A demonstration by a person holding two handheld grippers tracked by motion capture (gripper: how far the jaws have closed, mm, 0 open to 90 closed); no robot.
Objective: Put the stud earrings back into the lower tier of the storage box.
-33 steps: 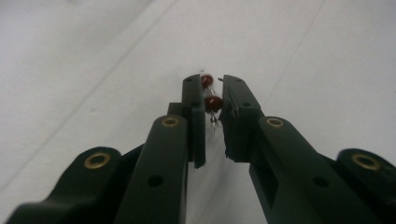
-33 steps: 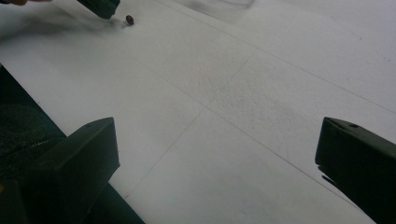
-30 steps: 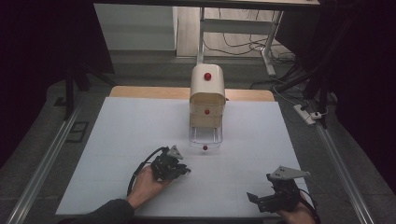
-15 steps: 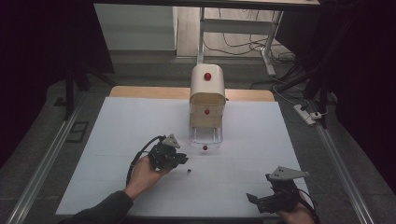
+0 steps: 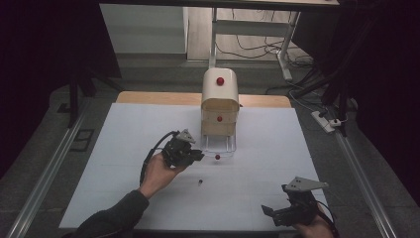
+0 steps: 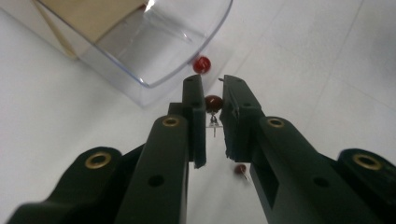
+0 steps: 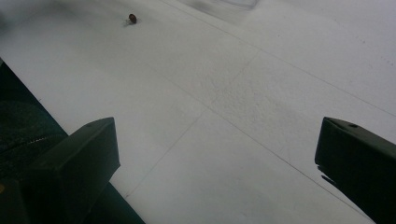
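My left gripper is shut on a small red-headed pin, whose metal shank points down between the jaws. It hovers just left of a clear drawer pulled out of a cream cabinet. The drawer's red knob sits just beyond the jaw tips. A second red pin lies on the white table. My right gripper is wide open and holds nothing, low near the front right edge.
The cabinet has red knobs on its top and on its shut upper drawer. The white tabletop is edged by metal rails. A power strip and cables lie beyond the right side.
My left gripper has moved away from the person toward the clear drawer, with the pin in it. One pin has come into view on the table behind it. The right gripper has barely moved.
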